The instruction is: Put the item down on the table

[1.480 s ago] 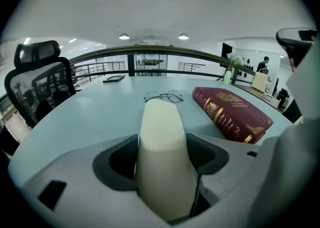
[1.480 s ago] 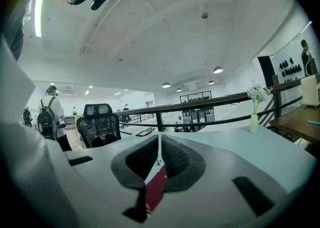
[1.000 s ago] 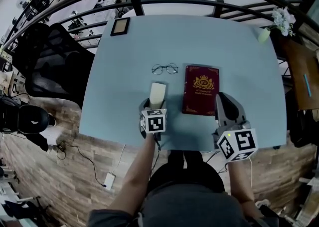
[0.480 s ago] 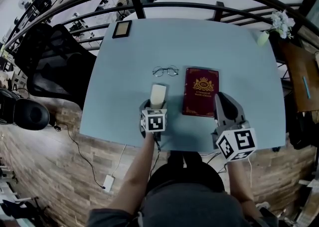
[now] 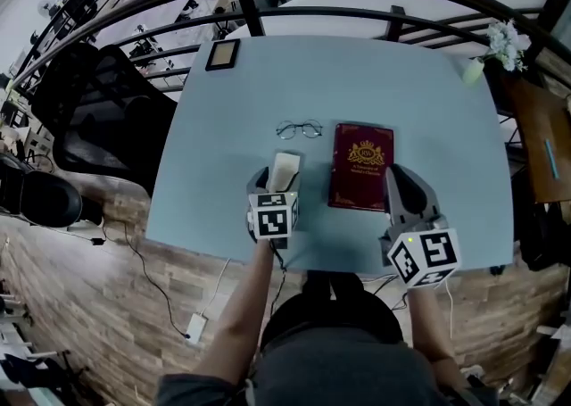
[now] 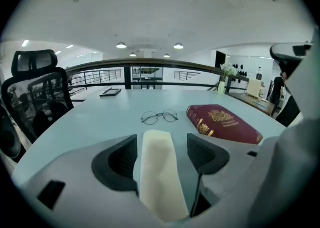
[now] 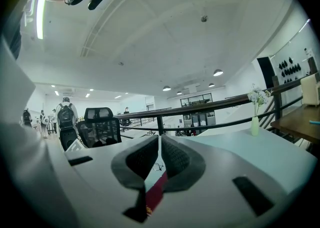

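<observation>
The left gripper (image 5: 278, 183) is over the tabletop (image 5: 223, 181) close to its near edge, a little left of the middle. Its jaws stand apart, and the cream item (image 5: 284, 166), a flat oblong piece, is between them. In the left gripper view a strip of table shows between the item and the right-hand pad, so the jaws are not pressing it (on the other side the gap is very thin). The item looks to lie flat on the tabletop, and its far end sticks out beyond the jaw tips. Just to the right of it lies a dark red book (image 5: 361, 166) with a gold emblem, closed, approx. parallel to the item. The right gripper (image 5: 399, 178) is at the book's near right corner, by the near edge. Its jaws are closed together w/ nothing between them. A pair of round glasses (image 5: 297, 130) lies beyond the item, towards the middle of the tabletop. A small dark frame (image 5: 222, 53) is at the far left corner and a vase with white flowers (image 5: 474, 69) at the far right corner.
</observation>
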### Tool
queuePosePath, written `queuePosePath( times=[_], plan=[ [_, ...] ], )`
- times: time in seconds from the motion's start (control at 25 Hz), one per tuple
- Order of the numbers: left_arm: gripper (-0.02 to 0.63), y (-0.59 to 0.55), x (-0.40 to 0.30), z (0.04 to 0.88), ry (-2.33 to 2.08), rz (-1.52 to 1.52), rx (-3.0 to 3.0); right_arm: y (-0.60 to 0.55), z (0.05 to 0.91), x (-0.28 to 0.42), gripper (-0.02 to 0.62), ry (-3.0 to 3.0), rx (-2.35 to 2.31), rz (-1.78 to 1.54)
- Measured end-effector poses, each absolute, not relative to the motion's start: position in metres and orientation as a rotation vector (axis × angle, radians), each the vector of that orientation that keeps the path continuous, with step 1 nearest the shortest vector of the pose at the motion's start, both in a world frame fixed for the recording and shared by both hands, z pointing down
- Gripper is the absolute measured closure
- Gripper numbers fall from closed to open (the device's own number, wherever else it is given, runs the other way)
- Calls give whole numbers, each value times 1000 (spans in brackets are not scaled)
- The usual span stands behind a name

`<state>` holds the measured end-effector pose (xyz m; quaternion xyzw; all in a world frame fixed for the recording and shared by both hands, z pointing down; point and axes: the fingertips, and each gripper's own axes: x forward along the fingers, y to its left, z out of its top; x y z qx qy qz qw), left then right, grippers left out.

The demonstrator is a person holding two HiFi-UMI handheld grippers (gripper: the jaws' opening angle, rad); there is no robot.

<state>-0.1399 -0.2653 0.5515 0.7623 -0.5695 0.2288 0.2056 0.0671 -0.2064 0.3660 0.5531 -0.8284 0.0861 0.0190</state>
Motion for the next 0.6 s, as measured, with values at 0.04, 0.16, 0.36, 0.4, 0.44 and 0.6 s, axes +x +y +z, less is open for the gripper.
queuePosePath(
  times=[0.04, 0.16, 0.36, 0.4, 0.44, 0.6],
  plan=[
    [291, -267, -140, 542, -1594, 608, 2141, -207, 365, 67, 575, -2575, 1717, 265],
    [295, -271, -142, 510, -1629, 521, 2188, -209, 363, 66, 575, -2588, 1711, 262],
    [322, -274, -151, 457, -1704, 373, 2257, -213, 358, 62, 575, -2622, 1701, 262],
    [330, -274, -153, 447, -1719, 345, 2269, -214, 357, 61, 575, -2626, 1697, 256],
    [336, -273, -154, 438, -1730, 317, 2282, -215, 356, 60, 575, -2630, 1694, 251],
    [371, -268, -157, 405, -1772, 226, 2337, -218, 353, 60, 575, -2640, 1689, 239]
  ],
)
